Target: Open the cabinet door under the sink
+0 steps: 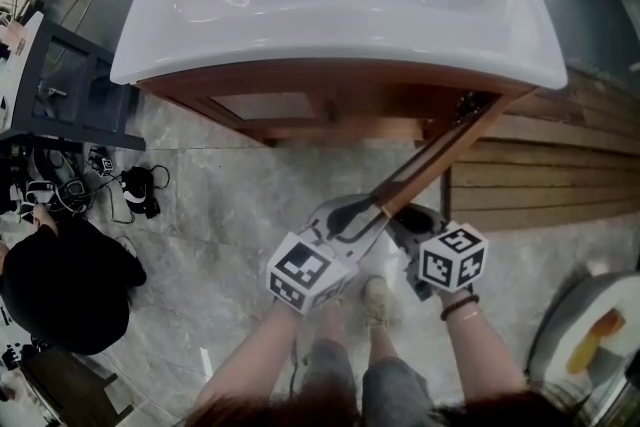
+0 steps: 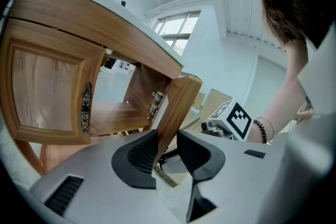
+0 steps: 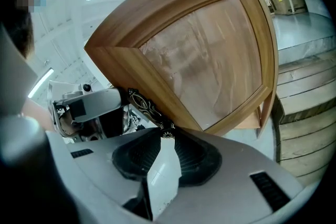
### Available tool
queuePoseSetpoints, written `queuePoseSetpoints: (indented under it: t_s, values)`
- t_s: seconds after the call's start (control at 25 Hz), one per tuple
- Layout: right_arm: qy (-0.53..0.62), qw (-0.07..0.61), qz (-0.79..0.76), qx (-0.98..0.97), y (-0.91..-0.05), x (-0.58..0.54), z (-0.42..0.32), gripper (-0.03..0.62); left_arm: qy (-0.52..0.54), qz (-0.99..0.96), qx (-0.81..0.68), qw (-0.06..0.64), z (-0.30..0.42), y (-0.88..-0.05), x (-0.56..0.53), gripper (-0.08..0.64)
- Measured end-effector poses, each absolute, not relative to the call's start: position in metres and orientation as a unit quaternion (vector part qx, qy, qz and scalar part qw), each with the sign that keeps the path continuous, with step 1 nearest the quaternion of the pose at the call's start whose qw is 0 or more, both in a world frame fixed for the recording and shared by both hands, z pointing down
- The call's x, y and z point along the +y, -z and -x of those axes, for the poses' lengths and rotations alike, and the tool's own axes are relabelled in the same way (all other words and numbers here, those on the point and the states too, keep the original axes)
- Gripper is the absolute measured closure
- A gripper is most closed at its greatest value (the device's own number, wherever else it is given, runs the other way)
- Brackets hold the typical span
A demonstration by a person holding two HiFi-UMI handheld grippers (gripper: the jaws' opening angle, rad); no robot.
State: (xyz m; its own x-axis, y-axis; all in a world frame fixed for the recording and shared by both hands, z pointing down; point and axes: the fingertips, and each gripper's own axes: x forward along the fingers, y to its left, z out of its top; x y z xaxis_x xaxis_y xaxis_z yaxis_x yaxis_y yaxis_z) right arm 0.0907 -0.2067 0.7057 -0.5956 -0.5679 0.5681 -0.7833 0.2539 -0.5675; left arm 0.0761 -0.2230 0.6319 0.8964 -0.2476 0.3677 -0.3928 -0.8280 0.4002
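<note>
The floor point(image 1: 250, 185) under you was grey stone tile, and to the right of it lay a slatted wood deck point(image 1: 540, 175). The white sink point(image 1: 500, 35) sat on top of the wood cabinet point(image 1: 300, 105), and its rim reached out past the cabinet front. The room overhead was white, with round ceiling lights and a window.

The door point(image 1: 440, 160) on the right side stood swung well out from the cabinet. From your head it showed edge-on, running from its hinges point(image 2: 155, 102) under the sink's right corner down toward your hands. The other door point(image 2: 47, 92) was flat and closed in its frame.

Your left tool point(image 1: 355, 220) had its jaws wide and closed on the free edge of the door, with the board filling the gap between the pads. Your right tool point(image 3: 167, 136) was just beside it on the door's outer face. Its jaws were partly apart, with the lower end of the ornate handle point(image 3: 147, 107) nipped between their tips.

The tile between you and the cabinet lay free on the left of the door. The deck's edge ran close along the door's right side. Your shoes point(image 1: 375, 300) stood just behind the tools. Well off to the left a person point(image 1: 60, 285) in black crouched near a dark rack point(image 1: 70, 85), with cables point(image 1: 135, 190) on the tile beside them.
</note>
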Motion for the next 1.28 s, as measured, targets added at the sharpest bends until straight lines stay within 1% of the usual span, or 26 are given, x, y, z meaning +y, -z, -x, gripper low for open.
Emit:
queuePoseSetpoints:
  t_s: [0.2,0.52,0.68,1.28]
  values:
    - [-0.431,0.130,-0.427,-0.784,-0.706,-0.196,-0.098,0.506,-0.143,-0.940,-0.180,0.253,-0.083,-0.631,-0.211,0.442]
    - [-0.429,0.134,-0.423,-0.787,-0.707,-0.168,-0.119,0.506,-0.155,-0.942,-0.167,0.247,-0.102,-0.632,-0.182,0.443]
    - [-0.428,0.133,-0.428,-0.784,-0.708,-0.161,-0.125,0.508,-0.148,-0.939,-0.177,0.256,-0.106,-0.633,-0.175,0.443]
    - [-0.413,0.153,-0.456,-0.773,-0.710,-0.130,-0.165,0.512,-0.151,-0.943,-0.127,0.268,-0.142,-0.635,-0.134,0.442]
